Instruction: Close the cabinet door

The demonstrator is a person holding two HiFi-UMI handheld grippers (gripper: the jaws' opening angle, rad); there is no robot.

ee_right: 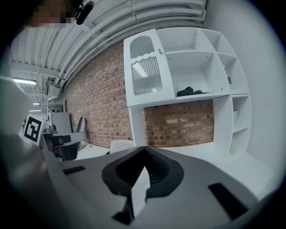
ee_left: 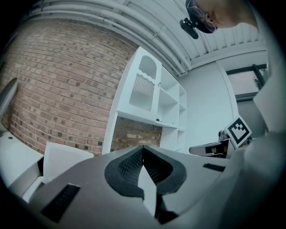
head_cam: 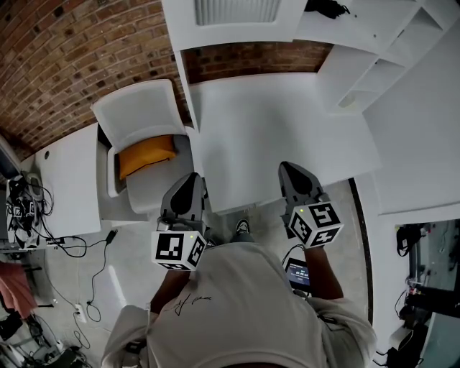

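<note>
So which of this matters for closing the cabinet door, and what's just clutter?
Job:
- cabinet door
- left gripper, jaws together, empty
- right gripper, jaws together, empty

Clutter:
- chair
- orange cushion
- dark item
- floor cables

a chair (head_cam: 136, 111) stands at 9 o'clock of the tabletop (head_cam: 287, 122), a cushion (head_cam: 146, 156) on its seat; the cabinet (head_cam: 215, 32) rises at 12 o'clock, a bundle (head_cam: 327, 8) on its shelf.

No words or numbers can be read. The dark scribble (head_cam: 192, 302) on the white shirt (head_cam: 244, 316) and the little screen (head_cam: 298, 274) are too tiny.
</note>
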